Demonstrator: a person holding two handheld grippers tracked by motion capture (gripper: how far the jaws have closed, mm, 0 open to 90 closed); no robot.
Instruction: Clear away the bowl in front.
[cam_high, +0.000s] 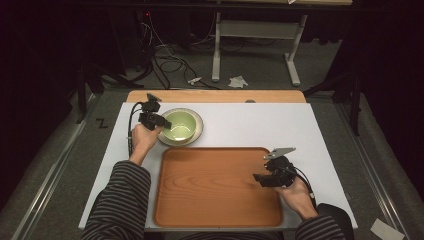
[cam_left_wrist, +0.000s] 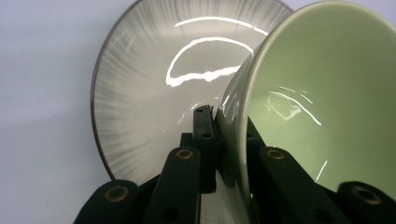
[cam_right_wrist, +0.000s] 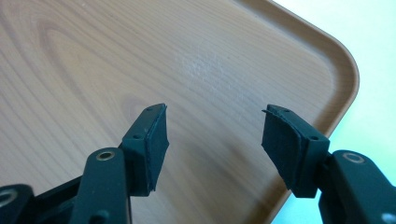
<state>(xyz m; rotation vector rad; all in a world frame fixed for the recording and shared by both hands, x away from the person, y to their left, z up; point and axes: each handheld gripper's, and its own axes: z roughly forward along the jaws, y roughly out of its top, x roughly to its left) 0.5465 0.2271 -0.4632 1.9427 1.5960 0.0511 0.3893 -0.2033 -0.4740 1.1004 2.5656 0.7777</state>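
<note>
A pale green bowl rests on a grey streaked plate at the back left of the white table. My left gripper is shut on the bowl's near-left rim; in the left gripper view the bowl wall sits pinched between the two black jaws, with the plate behind it. My right gripper hovers open over the right part of the wooden tray. The right gripper view has its fingertips wide apart above the tray, nothing between them.
The tray takes up the front middle of the white table top. A wooden desk edge runs behind it. On the floor beyond lie cables and a white frame's legs.
</note>
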